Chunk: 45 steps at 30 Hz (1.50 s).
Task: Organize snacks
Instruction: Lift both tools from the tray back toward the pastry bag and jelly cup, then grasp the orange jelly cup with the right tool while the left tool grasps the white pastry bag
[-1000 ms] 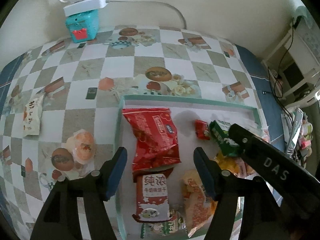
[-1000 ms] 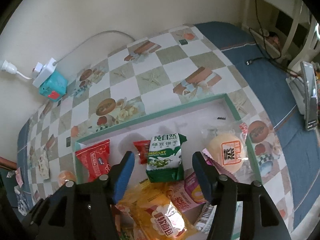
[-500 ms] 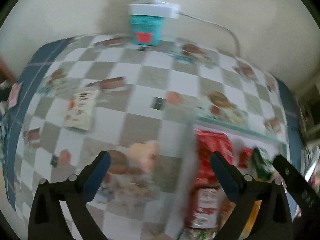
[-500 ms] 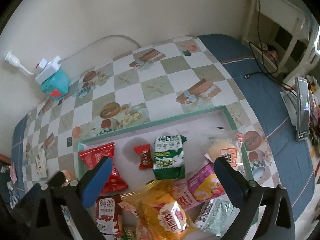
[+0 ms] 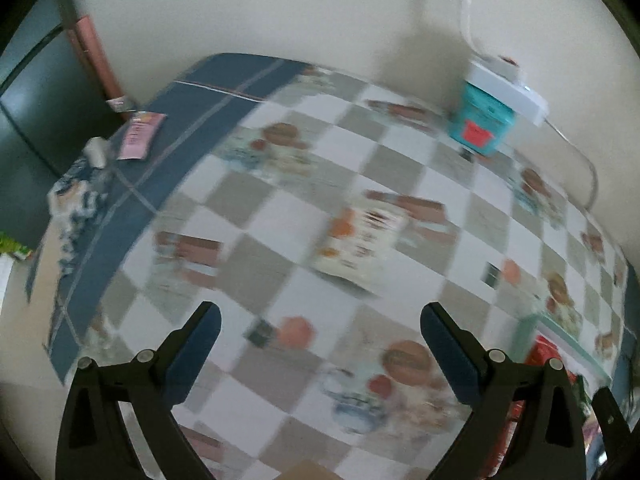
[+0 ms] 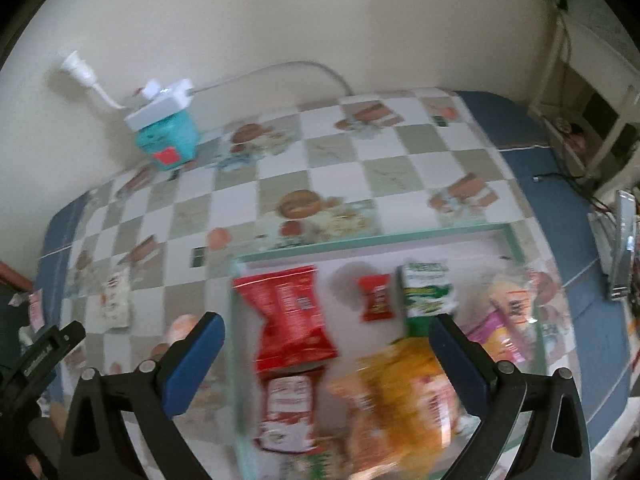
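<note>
Above the checked, food-printed tablecloth (image 5: 280, 184), the left gripper (image 5: 320, 340) hangs with its 2 blue-padded jaws spread wide and nothing between them, having opened within the last second. At 12 o'clock from it lies a pale, blurred snack packet (image 5: 360, 244) flat on the cloth, and at 1 o'clock a teal box with a red label (image 5: 478, 122) stands by the wall under a white power strip (image 5: 506, 84). Over the shallow white tray with a mint-green rim (image 6: 372, 240), the right gripper (image 6: 326, 344) also gapes, empty and just opened. Inside the tray lie a red crinkled bag (image 6: 290, 314), a small red sachet (image 6: 375, 298), a green-and-white biscuit pack (image 6: 426, 290) and a yellow bag (image 6: 404, 384).
</note>
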Each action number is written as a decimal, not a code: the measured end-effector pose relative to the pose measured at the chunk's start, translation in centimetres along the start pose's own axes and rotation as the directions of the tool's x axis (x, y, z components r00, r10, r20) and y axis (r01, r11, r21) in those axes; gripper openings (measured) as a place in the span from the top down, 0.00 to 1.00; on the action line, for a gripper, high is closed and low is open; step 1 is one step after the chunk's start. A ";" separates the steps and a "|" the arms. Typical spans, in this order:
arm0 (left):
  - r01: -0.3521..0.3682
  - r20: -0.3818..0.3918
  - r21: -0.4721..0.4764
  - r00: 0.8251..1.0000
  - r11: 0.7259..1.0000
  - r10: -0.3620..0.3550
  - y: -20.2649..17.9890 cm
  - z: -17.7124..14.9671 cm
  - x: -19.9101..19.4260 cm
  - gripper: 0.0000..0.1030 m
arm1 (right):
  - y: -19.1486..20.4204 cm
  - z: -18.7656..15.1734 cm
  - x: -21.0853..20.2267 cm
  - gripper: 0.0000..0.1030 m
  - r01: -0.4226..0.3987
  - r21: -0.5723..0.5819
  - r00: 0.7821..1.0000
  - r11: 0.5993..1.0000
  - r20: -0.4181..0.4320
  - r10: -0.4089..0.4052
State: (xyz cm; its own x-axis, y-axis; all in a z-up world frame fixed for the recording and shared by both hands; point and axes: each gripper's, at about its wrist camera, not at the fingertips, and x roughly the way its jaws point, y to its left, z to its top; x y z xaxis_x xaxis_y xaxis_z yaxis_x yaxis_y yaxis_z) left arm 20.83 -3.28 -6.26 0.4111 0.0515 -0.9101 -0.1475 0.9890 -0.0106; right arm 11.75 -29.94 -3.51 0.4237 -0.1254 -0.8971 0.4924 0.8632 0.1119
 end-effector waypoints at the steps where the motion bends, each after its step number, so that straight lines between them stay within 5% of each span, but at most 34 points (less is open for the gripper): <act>1: -0.014 0.007 -0.009 1.000 1.000 0.014 0.9 0.2 -0.1 0.03 | 0.9 -0.2 -0.1 0.00 -0.005 -0.017 1.000 1.000 0.000 0.005; 22: -0.054 -0.028 -0.133 0.998 0.990 0.051 11.6 2.6 2.3 0.03 | 13.0 -3.6 3.0 0.00 -0.060 -0.211 0.996 0.976 -0.081 0.043; 37: -0.012 -0.102 -0.073 0.995 0.997 0.004 9.6 2.5 5.7 0.03 | 14.1 -4.3 7.0 0.00 -0.080 -0.200 0.987 0.976 -0.150 0.050; 45: 0.012 -0.120 -0.020 0.993 1.000 -0.014 7.2 2.3 7.2 0.03 | 13.4 -3.9 8.0 0.01 -0.083 -0.216 0.991 0.973 -0.120 0.058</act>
State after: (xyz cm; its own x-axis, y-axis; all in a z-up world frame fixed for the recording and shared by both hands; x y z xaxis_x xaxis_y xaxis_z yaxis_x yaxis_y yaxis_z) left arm 24.78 4.58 -11.91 0.3018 0.0207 -0.9531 -0.1607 0.9866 -0.0294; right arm 18.79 -17.44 -10.83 0.3574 -0.0152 -0.9338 0.2799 0.9557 0.0916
